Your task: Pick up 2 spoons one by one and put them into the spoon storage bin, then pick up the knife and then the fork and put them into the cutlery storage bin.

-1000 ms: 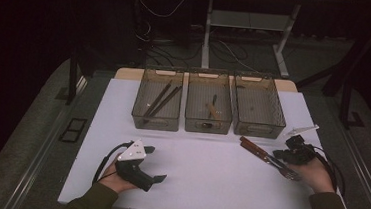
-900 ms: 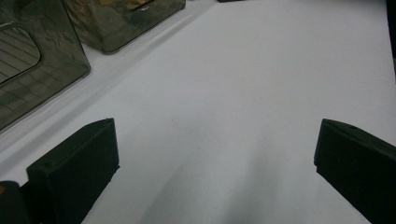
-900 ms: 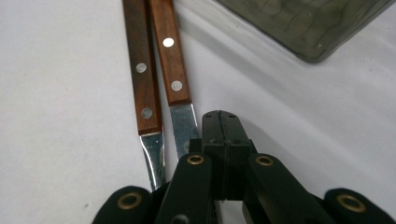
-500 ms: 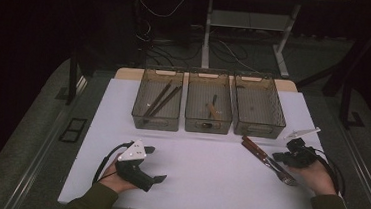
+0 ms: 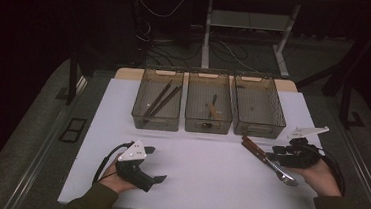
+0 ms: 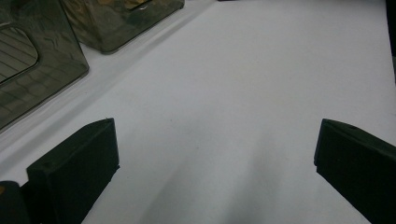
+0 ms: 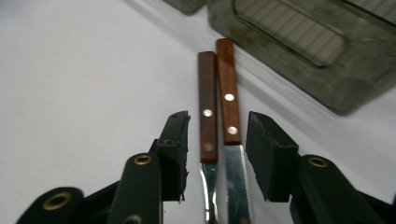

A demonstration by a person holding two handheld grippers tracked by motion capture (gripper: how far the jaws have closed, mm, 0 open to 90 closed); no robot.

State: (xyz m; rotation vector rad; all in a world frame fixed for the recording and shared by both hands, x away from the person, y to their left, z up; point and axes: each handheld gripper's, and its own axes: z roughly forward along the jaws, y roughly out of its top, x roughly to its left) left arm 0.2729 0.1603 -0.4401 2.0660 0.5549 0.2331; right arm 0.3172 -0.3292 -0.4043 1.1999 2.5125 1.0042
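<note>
Two wooden-handled utensils lie side by side on the white table (image 5: pixel 208 171), just in front of the right bin: a fork (image 5: pixel 282 173) (image 7: pixel 206 121) and a knife (image 7: pixel 227 102). My right gripper (image 5: pixel 272 155) (image 7: pixel 217 140) hangs low over them. Its jaws have just been opening and now stand either side of the handles with a gap on each side, touching neither. My left gripper (image 5: pixel 155 163) (image 6: pixel 215 154) rests at the front left of the table, jaws wide apart with only bare table between them.
Three smoky clear bins stand in a row at the back of the table: the left bin (image 5: pixel 156 117) holds long dark sticks, the middle bin (image 5: pixel 207 124) a few small utensils, the right bin (image 5: pixel 258 126) little. Dark floor and table legs lie beyond.
My right gripper's jaws have parted and let go of the utensils. The hand has drawn back to the right and lifted a little, uncovering the fork's head. The left hand has kept still.
</note>
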